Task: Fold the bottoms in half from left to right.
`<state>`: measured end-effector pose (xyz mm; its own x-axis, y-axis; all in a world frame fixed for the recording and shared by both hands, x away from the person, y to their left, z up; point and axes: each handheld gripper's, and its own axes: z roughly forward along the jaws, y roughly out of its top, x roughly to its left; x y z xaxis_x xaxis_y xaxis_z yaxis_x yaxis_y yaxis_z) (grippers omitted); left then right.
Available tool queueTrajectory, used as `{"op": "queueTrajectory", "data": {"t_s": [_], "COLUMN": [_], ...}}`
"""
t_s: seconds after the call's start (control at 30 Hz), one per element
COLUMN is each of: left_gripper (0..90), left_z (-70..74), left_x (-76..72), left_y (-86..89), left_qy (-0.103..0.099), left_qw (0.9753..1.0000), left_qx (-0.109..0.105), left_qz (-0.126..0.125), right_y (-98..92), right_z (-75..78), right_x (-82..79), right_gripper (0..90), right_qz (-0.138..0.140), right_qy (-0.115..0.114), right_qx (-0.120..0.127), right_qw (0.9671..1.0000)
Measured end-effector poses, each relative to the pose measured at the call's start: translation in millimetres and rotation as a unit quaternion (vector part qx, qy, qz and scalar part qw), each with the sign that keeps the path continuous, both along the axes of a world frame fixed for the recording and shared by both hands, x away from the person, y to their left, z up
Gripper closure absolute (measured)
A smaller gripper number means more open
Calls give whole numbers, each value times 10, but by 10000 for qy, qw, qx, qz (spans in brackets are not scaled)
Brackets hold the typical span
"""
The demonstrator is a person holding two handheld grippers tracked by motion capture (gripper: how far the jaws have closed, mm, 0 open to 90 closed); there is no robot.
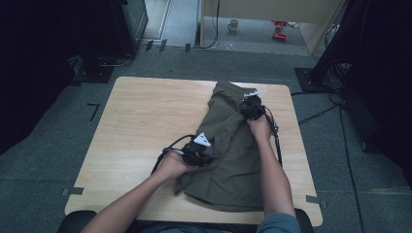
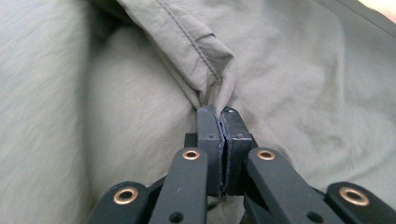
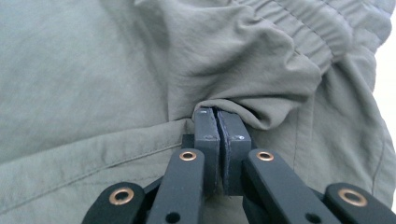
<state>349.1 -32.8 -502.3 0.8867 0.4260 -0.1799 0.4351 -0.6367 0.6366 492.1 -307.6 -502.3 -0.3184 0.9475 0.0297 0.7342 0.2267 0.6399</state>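
A pair of olive-green shorts [image 1: 228, 155] lies folded lengthwise on the wooden table [image 1: 141, 121], waistband toward the far edge. My left gripper [image 1: 198, 154] is shut on the shorts' left edge near the middle; in the left gripper view its jaws pinch a stitched hem fold [image 2: 205, 60] of the shorts [image 2: 303, 79]. My right gripper [image 1: 252, 108] is shut on the fabric near the waistband; in the right gripper view the jaws clamp a bunched fold [image 3: 243, 100] just below the elastic waistband [image 3: 322, 32].
The table's left half is bare wood. Grey carpet surrounds the table, with black stands and cables [image 1: 320, 114] at the right and far left. A mug [image 1: 233, 25] and red objects [image 1: 279, 30] lie on the floor far behind.
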Motion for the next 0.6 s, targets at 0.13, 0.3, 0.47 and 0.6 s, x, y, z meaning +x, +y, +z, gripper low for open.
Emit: {"op": "queueTrajectory", "data": {"t_s": [0.13,0.3,0.47,0.6], "left_gripper": [887,887,885,885], "left_z": [13,23,39,53], "left_x": [98,213,325,418], "left_y": [263,550,816,1012], "left_qy": [-49,-46,-86,-124], "left_qw": [9998,9989,9973,9953], "left_qx": [68,94,178,248], "left_qz": [185,464,706,928], "right_y": [112,244,372,480], "right_z": [-14,-37,-49,-62], "right_x": [2,4,-5,-9], "right_gripper": [875,874,873,872], "right_qz": [30,47,146,181], "right_qy": [-60,-131,-173,-208], "right_qx": [78,263,337,440], "right_qw": [9999,9996,9992,9986]}}
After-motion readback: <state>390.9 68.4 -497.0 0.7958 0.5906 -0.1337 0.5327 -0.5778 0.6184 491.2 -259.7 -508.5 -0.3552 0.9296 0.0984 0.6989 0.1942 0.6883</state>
